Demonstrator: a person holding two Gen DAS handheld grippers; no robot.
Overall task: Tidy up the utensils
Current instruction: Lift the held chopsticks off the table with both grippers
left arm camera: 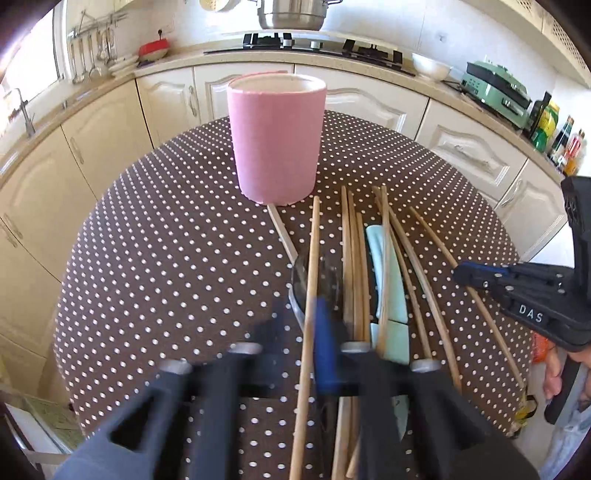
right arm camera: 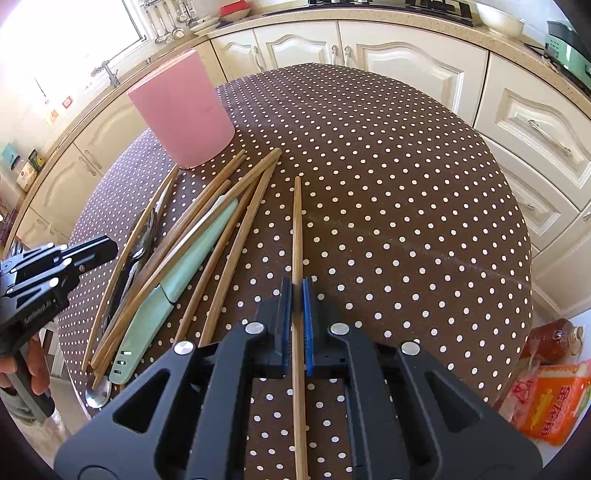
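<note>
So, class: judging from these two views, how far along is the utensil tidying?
Done: nothing visibly; no utensil sticks out of the pink holder. In hand: the right gripper is shut on one chopstick; the left gripper is open around another. Left: loose chopsticks, spoons and a green-handled utensil on the table.

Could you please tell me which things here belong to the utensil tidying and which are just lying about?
Job:
pink holder
chopstick in the right gripper
loose chopsticks
green-handled knife
spoon

Lying about:
orange packet
bottle
white bowl
steel pot
</note>
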